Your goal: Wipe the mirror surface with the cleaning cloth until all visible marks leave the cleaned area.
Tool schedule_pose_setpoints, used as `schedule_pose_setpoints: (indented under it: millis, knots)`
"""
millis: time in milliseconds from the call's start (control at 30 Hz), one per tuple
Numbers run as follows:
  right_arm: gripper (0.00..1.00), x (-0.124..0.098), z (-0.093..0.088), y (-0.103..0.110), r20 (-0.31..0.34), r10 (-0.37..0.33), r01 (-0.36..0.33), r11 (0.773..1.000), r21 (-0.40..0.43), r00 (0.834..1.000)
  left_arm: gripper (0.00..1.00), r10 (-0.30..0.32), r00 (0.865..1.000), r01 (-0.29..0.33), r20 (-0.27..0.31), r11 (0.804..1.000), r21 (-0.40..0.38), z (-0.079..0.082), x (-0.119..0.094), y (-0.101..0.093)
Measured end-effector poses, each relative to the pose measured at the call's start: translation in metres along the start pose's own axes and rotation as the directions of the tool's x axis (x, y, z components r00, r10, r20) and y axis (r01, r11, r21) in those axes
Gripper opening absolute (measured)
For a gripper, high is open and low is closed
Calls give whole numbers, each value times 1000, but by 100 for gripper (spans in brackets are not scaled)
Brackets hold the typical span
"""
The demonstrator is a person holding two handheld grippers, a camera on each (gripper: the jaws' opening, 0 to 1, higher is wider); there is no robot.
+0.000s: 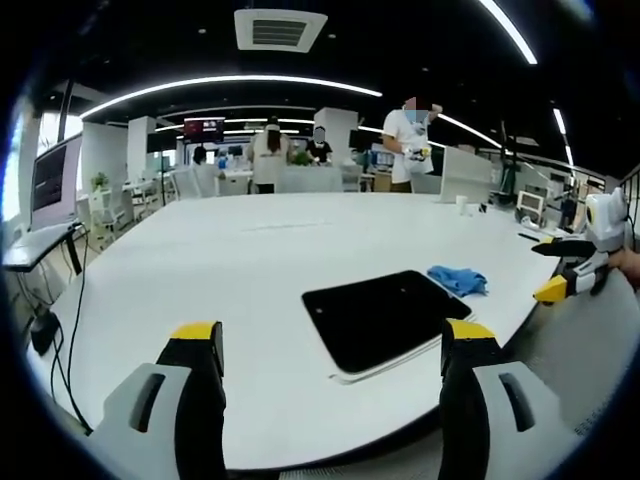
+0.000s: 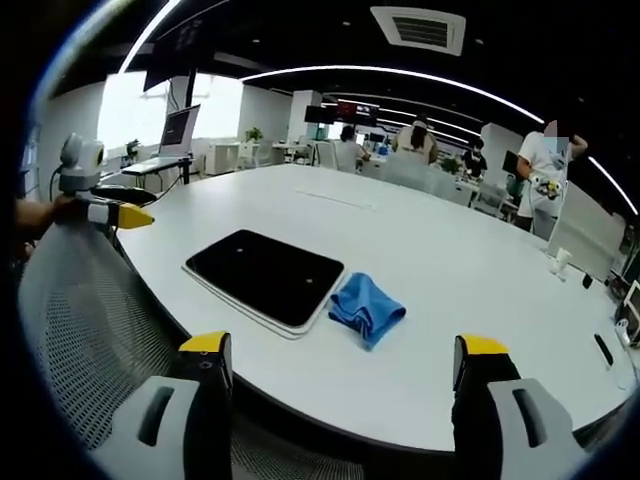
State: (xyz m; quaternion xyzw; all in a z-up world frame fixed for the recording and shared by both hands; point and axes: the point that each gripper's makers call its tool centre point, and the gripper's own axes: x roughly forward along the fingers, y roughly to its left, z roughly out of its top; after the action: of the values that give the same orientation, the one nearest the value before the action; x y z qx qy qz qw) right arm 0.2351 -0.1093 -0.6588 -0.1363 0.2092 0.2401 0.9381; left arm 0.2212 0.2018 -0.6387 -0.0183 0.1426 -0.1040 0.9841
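The mirror (image 2: 265, 276) is seen as a flat, dark, rounded-corner rectangle with a thin pale border, laid flat near the curved near edge of the white table (image 2: 430, 270). Its surface appears almost black; marks on it cannot be made out. In the left gripper view the mirror (image 1: 385, 318) is likewise found close to the table (image 1: 250, 260) edge. The blue cleaning cloth (image 2: 365, 308) is crumpled into a loose heap just beside one short end of the mirror, and it is shown in the left gripper view as a small blue mound (image 1: 458, 280) past the mirror's far corner.

The left gripper (image 1: 333, 350) is held before the table edge with its jaws spread wide and nothing between them. The right gripper (image 2: 342, 365) is held the same way, wide apart and empty. A grey mesh chair back (image 2: 90, 330) is located beside the table edge.
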Motion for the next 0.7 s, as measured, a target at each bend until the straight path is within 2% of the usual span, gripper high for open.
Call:
schedule_pose_setpoints:
  millis: [300, 700]
  knots:
    - [88, -1, 1, -6, 3, -30, 30, 1000, -4, 1000, 88, -6, 1000, 6, -5, 1000, 0, -1, 0, -1]
    - [88, -1, -1, -5, -5, -22, 22, 1000, -7, 1000, 87, -3, 1000, 3, -9, 1000, -4, -2, 0, -1]
